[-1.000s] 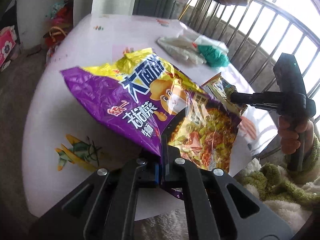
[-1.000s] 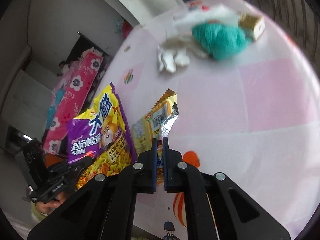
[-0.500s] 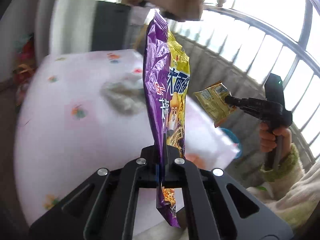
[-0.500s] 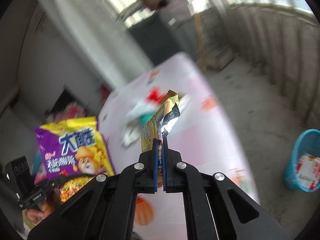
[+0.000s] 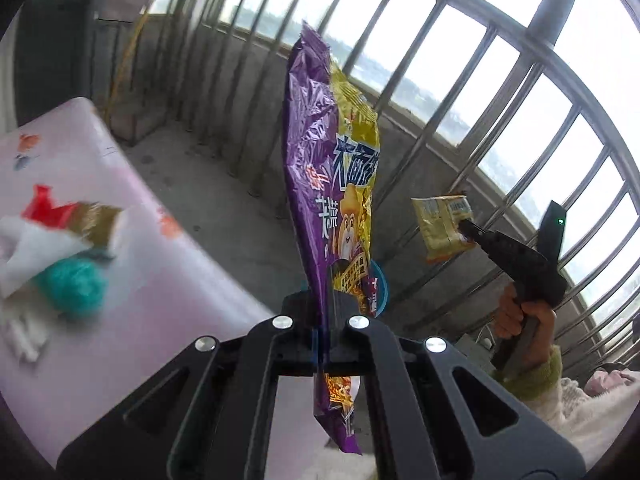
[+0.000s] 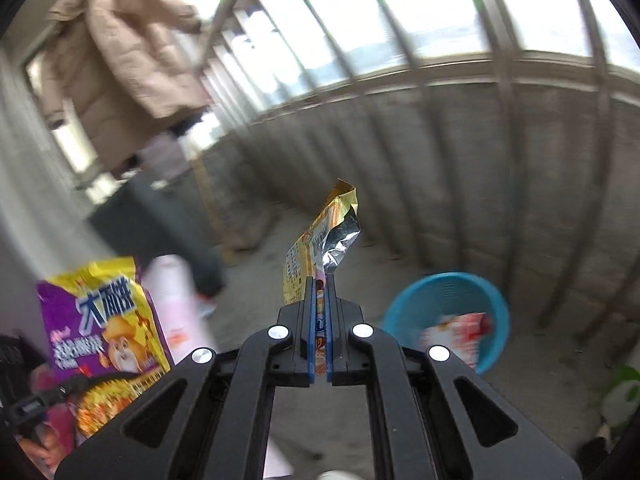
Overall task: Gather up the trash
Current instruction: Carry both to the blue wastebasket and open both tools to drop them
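My left gripper [image 5: 325,316] is shut on a big purple and yellow snack bag [image 5: 324,168], which stands upright in the air, off the table. To its right, my right gripper [image 5: 466,227] holds a small yellow wrapper [image 5: 442,224]. In the right wrist view that gripper [image 6: 319,312] is shut on the yellow wrapper [image 6: 320,244], whose foil inside shows. A blue basket [image 6: 444,300] with a red and white wrapper inside sits on the concrete floor, ahead and to the right. The purple bag [image 6: 104,320] appears at lower left.
The pink table [image 5: 132,248] lies to the left with a teal ball [image 5: 76,284], white tissue [image 5: 28,248] and a red and gold scrap [image 5: 76,216]. A metal railing [image 5: 500,92] over a low concrete wall bounds the balcony. A beige coat [image 6: 120,48] hangs above.
Both grippers lifted their wrappers off the table and swung right, away from it, toward the railing side. The blue basket now sits closer in the right wrist view.
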{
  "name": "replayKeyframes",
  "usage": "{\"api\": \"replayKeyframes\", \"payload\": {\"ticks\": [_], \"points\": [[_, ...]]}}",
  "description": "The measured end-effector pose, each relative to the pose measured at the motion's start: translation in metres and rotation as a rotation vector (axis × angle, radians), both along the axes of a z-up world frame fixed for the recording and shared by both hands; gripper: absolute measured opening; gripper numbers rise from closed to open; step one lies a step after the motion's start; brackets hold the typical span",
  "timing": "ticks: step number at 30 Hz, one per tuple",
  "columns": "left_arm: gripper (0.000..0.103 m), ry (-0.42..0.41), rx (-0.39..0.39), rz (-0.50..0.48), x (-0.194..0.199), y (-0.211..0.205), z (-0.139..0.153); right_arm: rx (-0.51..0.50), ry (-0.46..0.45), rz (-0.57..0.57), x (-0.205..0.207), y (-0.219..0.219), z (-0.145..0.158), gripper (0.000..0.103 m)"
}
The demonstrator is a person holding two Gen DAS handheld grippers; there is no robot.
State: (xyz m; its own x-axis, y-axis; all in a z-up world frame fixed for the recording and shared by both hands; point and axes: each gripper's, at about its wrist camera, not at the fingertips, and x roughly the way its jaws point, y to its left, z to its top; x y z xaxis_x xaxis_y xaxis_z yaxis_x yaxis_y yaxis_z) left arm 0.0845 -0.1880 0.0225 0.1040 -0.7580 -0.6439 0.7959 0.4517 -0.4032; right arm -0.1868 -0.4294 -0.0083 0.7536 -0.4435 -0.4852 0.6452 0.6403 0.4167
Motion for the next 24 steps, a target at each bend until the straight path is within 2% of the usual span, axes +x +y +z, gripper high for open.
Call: {"api": "replayKeyframes", "payload": {"ticks": [2, 5, 8, 14, 16, 18, 19, 20, 22, 24], "points": [[0.000, 0.040, 0.044, -0.029, 0.007, -0.046, -0.018, 0.015, 0.016, -0.038, -0.003, -0.014, -0.006, 0.004], [0.000, 0.049, 0.111, -0.070, 0.012, -0.104, -0.040, 0.061, 0.028, -0.068, -0.003, -0.034, -0.022, 0.004], [0.000, 0.088, 0.183, -0.122, 0.011, -0.168, -0.076, 0.096, 0.041, -0.076, -0.007, -0.046, -0.038, 0.004], [0.000, 0.167, 0.273, -0.195, 0.014, -0.264, -0.145, 0.161, 0.082, -0.084, 0.008, -0.070, -0.066, 0.004], [0.000, 0.180, 0.288, -0.206, 0.012, -0.284, -0.165, 0.203, 0.100, -0.086, 0.015, -0.082, -0.086, 0.004], [0.000, 0.235, 0.317, -0.223, 0.018, -0.311, -0.193, 0.227, 0.111, -0.099, 0.024, -0.094, -0.110, 0.004], [0.005, 0.270, 0.343, -0.224, 0.021, -0.320, -0.206, 0.243, 0.114, -0.110, 0.029, -0.101, -0.123, 0.004], [0.022, 0.350, 0.403, -0.214, 0.027, -0.336, -0.231, 0.259, 0.117, -0.120, 0.033, -0.107, -0.136, 0.006], [0.044, 0.395, 0.499, -0.157, 0.035, -0.349, -0.258, 0.320, 0.135, -0.153, 0.046, -0.127, -0.179, 0.007], [0.044, 0.385, 0.526, -0.126, 0.038, -0.347, -0.268, 0.415, 0.214, -0.189, 0.060, -0.148, -0.233, 0.014]]}}
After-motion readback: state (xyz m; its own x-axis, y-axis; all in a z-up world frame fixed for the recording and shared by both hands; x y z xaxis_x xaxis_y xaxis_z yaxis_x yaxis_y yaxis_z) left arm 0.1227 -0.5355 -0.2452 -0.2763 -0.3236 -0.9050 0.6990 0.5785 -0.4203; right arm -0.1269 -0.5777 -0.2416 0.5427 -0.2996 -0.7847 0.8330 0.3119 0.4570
